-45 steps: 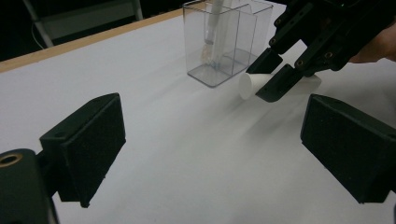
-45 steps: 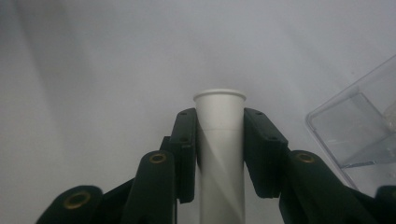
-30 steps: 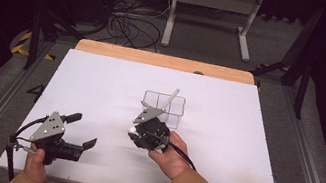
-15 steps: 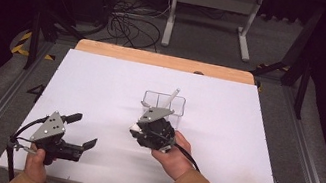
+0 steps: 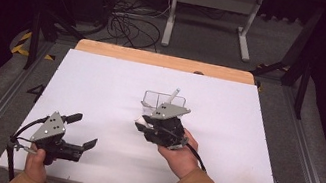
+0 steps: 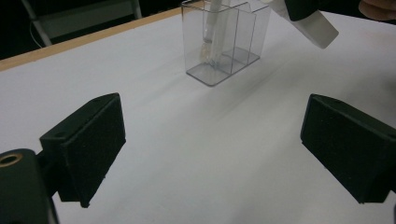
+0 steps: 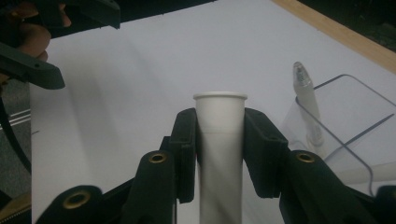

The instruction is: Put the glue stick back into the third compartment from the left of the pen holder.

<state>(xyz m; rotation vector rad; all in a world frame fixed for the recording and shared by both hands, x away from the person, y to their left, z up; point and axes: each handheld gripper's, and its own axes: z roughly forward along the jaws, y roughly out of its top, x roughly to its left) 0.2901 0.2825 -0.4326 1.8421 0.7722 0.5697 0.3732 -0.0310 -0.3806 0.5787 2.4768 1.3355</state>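
Centrally, a white tube was clamped between the jaws of the right hand-held gripper, just beside a clear divided holder containing a pen. Left hand-held gripper, jaws wide and empty, hovered near the white surface's front edge.

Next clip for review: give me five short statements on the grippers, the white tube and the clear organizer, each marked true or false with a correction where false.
1. The right gripper is clamped on a white tube. True.
2. The left gripper holds a pen. False: its jaws are open with nothing between them.
3. The clear organizer already holds a pen-like item. True.
4. The organizer lies tipped on its side. False: it stands upright on the white table.
5. The white tube rests inside the organizer. False: it is held in the right gripper, outside it.
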